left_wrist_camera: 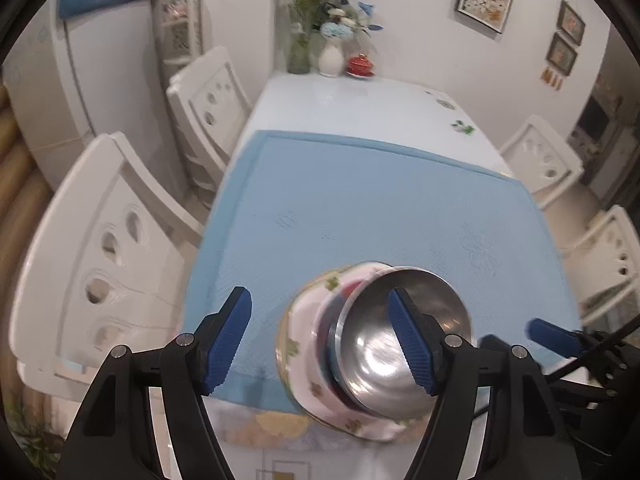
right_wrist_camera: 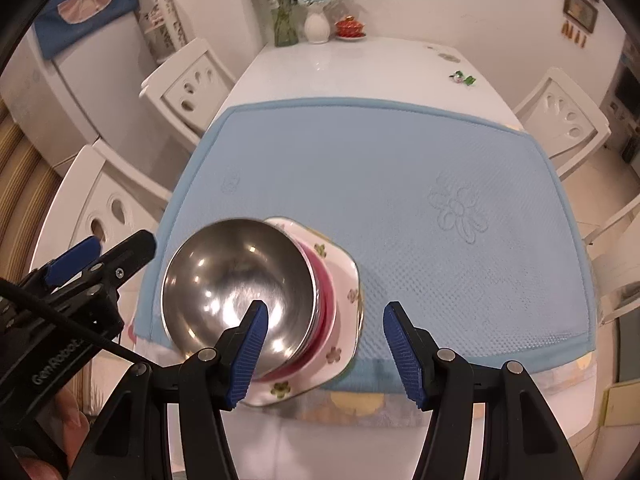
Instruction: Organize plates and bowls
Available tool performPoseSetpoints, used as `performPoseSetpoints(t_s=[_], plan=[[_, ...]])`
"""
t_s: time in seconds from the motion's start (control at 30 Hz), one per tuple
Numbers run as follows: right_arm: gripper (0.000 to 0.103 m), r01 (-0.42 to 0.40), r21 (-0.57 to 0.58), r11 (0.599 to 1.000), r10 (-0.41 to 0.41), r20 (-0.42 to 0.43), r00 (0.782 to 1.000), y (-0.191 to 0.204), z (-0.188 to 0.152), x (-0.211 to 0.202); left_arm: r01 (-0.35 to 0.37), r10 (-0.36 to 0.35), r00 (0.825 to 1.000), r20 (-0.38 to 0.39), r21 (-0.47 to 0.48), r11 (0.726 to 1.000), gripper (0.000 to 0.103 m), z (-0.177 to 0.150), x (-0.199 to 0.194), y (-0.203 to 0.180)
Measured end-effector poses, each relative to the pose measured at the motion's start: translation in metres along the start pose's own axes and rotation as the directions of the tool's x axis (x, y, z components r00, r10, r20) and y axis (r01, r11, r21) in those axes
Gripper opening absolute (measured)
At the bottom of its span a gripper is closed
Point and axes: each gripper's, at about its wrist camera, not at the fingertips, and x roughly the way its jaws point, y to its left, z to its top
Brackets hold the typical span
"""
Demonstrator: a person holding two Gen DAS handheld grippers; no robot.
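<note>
Steel bowl [right_wrist_camera: 236,292] sits stacked just beyond the right tool [right_wrist_camera: 324,344], untouched.

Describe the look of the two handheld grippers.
Both the left gripper and right gripper have black angular plastic frames with silver pivot pins and ribbed blue finger pads. The left one's body carries white lettering and a thin black cable.
</note>
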Motion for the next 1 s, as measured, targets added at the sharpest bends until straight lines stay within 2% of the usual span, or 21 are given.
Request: performPoseSetpoints(t_s=[0.07, 0.1, 0.2, 0.37, 0.5, 0.6, 0.7, 1.0], plan=[[0.058, 0.001, 0.018, 1.000, -0.001, 0.009, 1.000, -0.001, 0.002, 0.001, -0.062, 0.060, 0.997, 0.046, 0.036, 0.997, 0.070, 0.002, -0.003, -0.005], [0.058, 0.002, 0.026, 1.000, -0.003, 0.007, 1.000, -0.001, 0.004, 0.003, -0.068, 0.066, 0.997, 0.050, 0.048, 0.997, 0.071, 0.003, -0.003, -0.006], [0.058, 0.008, 0.049, 0.999, -0.008, -0.006, 1.000, -0.001, 0.006, 0.009, -0.052, 0.049, 0.998, 0.046, 0.072, 0.996, 0.071, 0.008, 0.000, -0.009], [0.058, 0.041, 0.050, 0.998, -0.040, -0.020, 0.999, 0.000, 0.004, 0.013, -0.006, 0.004, 0.999, 0.039, 0.057, 0.998, 0.071, 0.014, 0.008, -0.005], [0.058, 0.057, 0.070, 0.996, -0.056, -0.017, 0.998, -0.002, 0.005, 0.012, -0.056, 0.044, 0.995, 0.090, 0.130, 0.990, 0.071, 0.012, 0.008, -0.013], [0.058, 0.062, 0.074, 0.995, -0.061, -0.024, 0.998, -0.003, 0.005, 0.013, -0.078, 0.066, 0.995, 0.078, 0.169, 0.983, 0.071, 0.009, 0.010, -0.020], [0.058, 0.059, 0.066, 0.996, -0.057, -0.031, 0.998, -0.002, 0.006, 0.015, -0.041, 0.033, 0.998, 0.050, 0.161, 0.986, 0.071, 0.009, 0.013, -0.020], [0.058, 0.039, 0.021, 0.999, -0.038, -0.037, 0.999, 0.001, 0.011, 0.020, -0.077, 0.074, 0.997, 0.024, 0.117, 0.990, 0.071, 0.009, 0.014, -0.012]])
